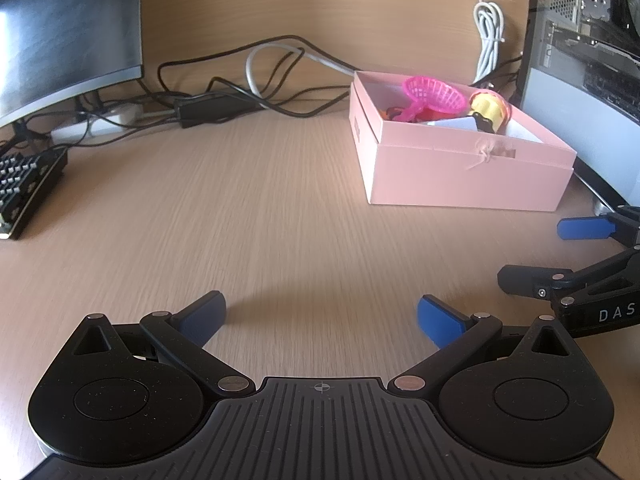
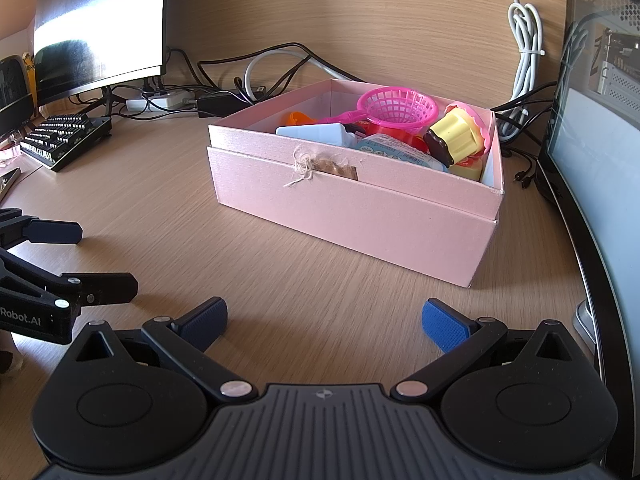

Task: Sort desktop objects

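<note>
A pink cardboard box (image 2: 360, 208) stands on the wooden desk, also in the left wrist view (image 1: 460, 176) at the right. It holds a pink toy basket (image 2: 396, 110), a yellow toy cupcake (image 2: 456, 138), a white block (image 2: 312, 134) and other small items. My right gripper (image 2: 324, 320) is open and empty, just in front of the box. My left gripper (image 1: 320, 318) is open and empty over bare desk, left of the box. Each gripper shows in the other's view: the right gripper (image 1: 560, 256) and the left gripper (image 2: 80, 256).
A monitor (image 1: 60, 28) and a black keyboard (image 1: 28, 188) stand at the left. Black and white cables (image 1: 256, 80) and a power strip lie along the back wall. A PC case (image 1: 580, 60) stands right of the box.
</note>
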{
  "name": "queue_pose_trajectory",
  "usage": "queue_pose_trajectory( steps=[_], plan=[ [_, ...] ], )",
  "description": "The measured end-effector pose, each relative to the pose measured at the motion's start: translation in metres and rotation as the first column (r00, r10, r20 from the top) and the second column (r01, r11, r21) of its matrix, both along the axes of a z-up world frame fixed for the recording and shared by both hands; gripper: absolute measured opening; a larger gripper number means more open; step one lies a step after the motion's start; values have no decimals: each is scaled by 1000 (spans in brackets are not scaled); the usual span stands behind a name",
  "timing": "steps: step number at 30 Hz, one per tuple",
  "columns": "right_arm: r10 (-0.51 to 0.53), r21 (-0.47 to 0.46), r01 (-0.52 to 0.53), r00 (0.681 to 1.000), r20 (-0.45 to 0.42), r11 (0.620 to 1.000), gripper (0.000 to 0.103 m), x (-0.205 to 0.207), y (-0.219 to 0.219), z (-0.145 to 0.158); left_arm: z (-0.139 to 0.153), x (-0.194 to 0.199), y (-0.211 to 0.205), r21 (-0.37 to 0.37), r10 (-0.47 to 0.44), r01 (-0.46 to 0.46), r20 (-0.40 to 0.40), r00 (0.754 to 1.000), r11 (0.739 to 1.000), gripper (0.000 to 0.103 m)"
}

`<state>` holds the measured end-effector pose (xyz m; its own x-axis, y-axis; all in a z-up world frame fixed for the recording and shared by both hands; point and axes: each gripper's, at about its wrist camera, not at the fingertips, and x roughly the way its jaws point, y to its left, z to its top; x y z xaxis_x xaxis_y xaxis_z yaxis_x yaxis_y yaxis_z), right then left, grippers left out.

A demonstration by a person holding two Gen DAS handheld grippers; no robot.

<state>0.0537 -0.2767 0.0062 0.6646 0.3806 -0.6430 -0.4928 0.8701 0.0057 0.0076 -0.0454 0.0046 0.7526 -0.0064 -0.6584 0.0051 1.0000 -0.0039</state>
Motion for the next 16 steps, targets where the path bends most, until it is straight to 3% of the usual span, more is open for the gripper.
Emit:
queue_pose_trajectory(
  steps=[16],
  plan=[
    [0,0,0,1000,0,1000,103,0,0,0,-1,3,-2,17,-10,11,-11,1000,1000,103]
  ],
)
